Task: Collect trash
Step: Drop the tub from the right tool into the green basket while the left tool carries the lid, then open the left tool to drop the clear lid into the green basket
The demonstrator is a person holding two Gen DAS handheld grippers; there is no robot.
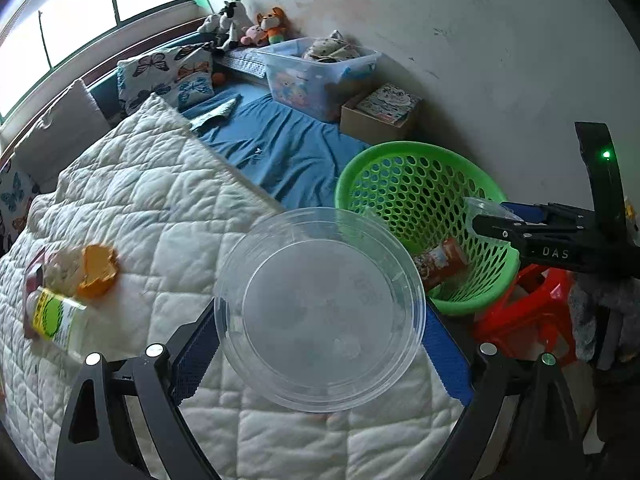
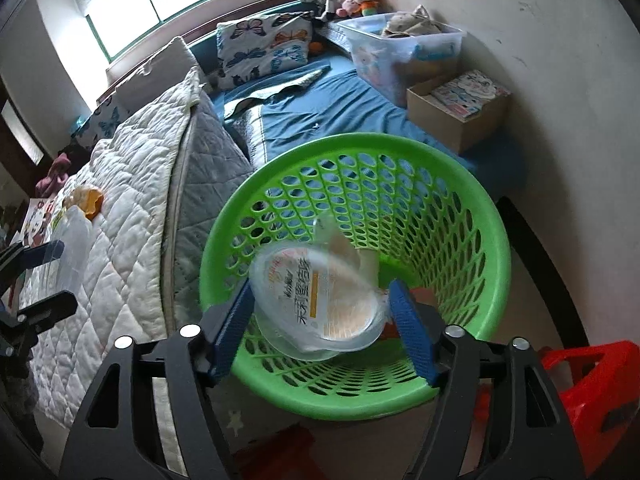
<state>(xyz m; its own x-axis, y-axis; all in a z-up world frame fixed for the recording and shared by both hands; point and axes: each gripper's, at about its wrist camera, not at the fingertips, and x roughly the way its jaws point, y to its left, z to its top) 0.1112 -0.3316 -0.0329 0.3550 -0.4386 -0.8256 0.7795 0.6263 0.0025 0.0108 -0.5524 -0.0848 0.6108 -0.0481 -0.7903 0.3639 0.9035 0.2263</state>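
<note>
A green perforated basket (image 2: 460, 248) stands at the edge of the bed, beside the white quilt (image 1: 140, 208); all positions below are given relative to it. The right gripper (image 2: 322, 316) is over the basket's mouth with a clear plastic bowl (image 2: 320, 304) between its blue pads; the bowl carries a printed label lid with dark lettering and an orange band, and it is tilted, its lid facing up and toward the camera, its long axis running roughly across from pad to pad. The jaws stand about half open; the left pad appears to touch the bowl's rim, but whether the right pad presses cannot be determined. The left gripper (image 1: 320, 344) is just beside the basket, over the quilt, closed on a clear round lid (image 1: 320, 308) held by its edges, flat face toward the camera and near level. Inside the basket lies a printed wrapper (image 1: 440, 262). Well away from the basket on the quilt lie a bottle with a green and yellow label (image 1: 56, 316) and an orange scrap (image 1: 98, 270). A red stool (image 2: 592, 392) stands just beside the basket.
</note>
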